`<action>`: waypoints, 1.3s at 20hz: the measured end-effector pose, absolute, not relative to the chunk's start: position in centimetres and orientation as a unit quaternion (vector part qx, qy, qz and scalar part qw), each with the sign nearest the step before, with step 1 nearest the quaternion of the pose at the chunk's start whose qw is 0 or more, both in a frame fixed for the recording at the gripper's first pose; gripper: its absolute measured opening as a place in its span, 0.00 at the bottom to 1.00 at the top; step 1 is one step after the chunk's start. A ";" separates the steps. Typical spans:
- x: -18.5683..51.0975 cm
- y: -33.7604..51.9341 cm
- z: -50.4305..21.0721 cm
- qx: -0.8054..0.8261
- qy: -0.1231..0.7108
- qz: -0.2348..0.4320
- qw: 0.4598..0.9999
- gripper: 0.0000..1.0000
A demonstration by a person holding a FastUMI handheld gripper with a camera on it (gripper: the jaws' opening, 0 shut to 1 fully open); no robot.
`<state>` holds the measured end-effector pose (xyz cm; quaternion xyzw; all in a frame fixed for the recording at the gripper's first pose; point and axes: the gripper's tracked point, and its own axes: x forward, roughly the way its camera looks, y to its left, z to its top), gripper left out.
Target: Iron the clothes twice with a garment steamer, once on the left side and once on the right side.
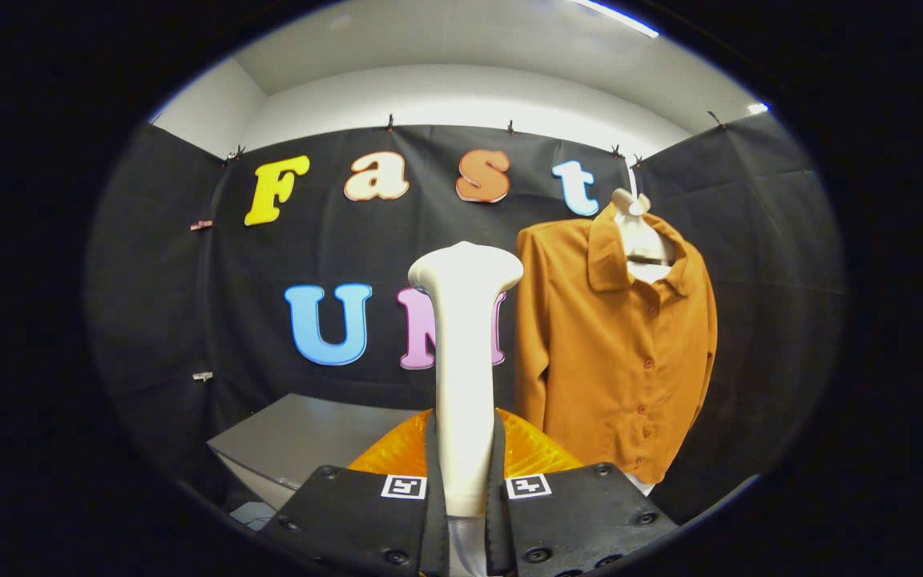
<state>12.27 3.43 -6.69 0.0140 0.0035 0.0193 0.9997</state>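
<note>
Tongs (pixel 465 513): closed onto the handle of the garment steamer, one finger pressing each side of it, so the gap between them is only as wide as the handle.
Garment steamer (pixel 464 336): a pale, smooth body held upright between the fingers; it rises straight from them and flares at the top into a wider, rounded head. The head stands in front of the booth's black cloth wall, just beside the shirt's sleeve edge; whether it touches the fabric cannot be told.
Shirt (pixel 614 344): an orange-brown button-front shirt with a collar, hanging beyond the fingers and to the right of the steamer. It faces forward, its row of buttons running down the middle and one long sleeve hanging straight along the side nearer the steamer.
Hanger form (pixel 639 232): a white neck piece showing inside the open collar, topped by a small knob, hung from above.
Orange ribbed object (pixel 525 453): a translucent orange piece with fine ridges, low behind the steamer's handle and just ahead of the fingers; what it is cannot be told.
Table (pixel 301 437): a grey top, its near corner just left of the orange piece, well left of the shirt.
</note>
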 end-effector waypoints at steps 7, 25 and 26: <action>13.8 -6.4 -6.3 0.019 -0.036 -0.031 0.999 0.21; 19.2 -12.1 -15.3 0.026 0.027 -0.040 0.999 0.21; 19.2 -12.2 -15.7 0.026 0.029 -0.039 0.998 0.21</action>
